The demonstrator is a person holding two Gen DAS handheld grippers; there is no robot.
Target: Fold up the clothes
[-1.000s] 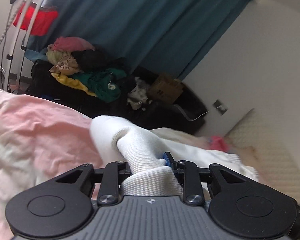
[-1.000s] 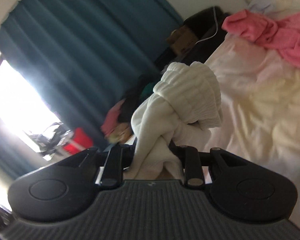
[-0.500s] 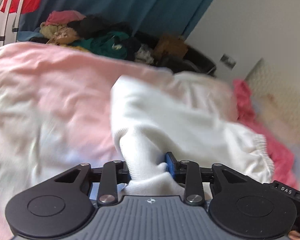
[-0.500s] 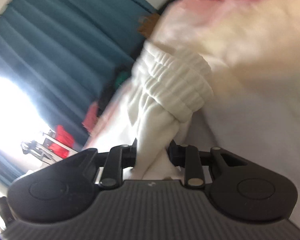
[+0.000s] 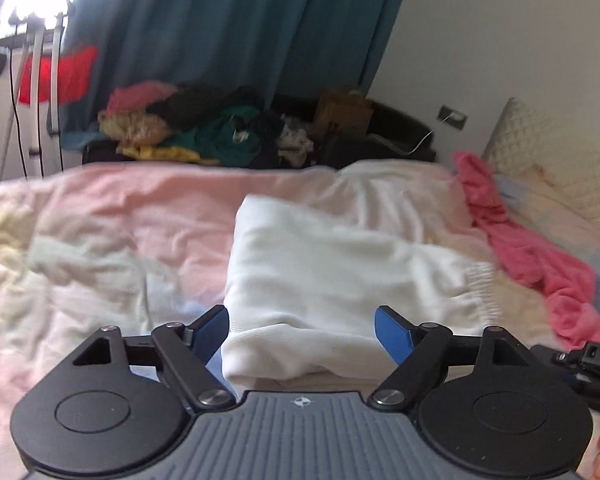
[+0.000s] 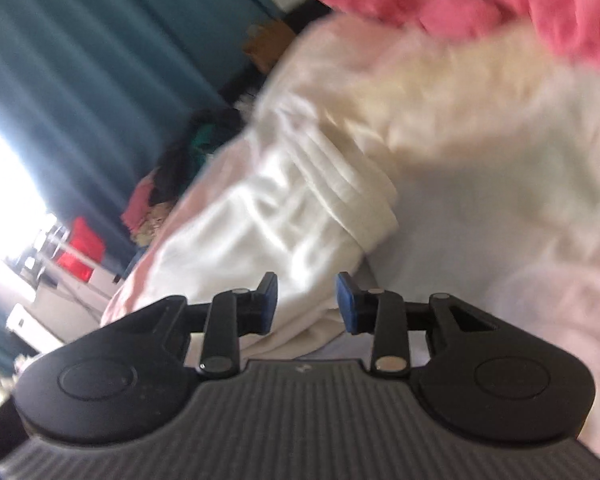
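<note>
Here the bed [image 5: 112, 216], spread with a rumpled pink and cream cover, carries the white garment [image 5: 332, 264], which lies folded on it near the middle, ahead of both tools. The left tool [image 5: 302, 330] stands released: its jaws have just been opening wide, and the garment's near folded edge lies between the blue pads [image 5: 392, 334] without being pressed. The right tool [image 6: 307, 300] is likewise released; its jaws have just been opening, and cloth lies in the gap but the pads appear clear of it, though blur makes this less sure. Judged step: letting go after laying a fold. To do it well, both tools should draw straight back and slightly up, so no pad drags the top layer and spoils the fold. The garment is thick, soft knit, with a gathered elastic band [image 5: 480, 276] at its right side and a ribbed cuff at the near edge. A pink garment [image 5: 532, 252] lies beside it, apart.
</note>
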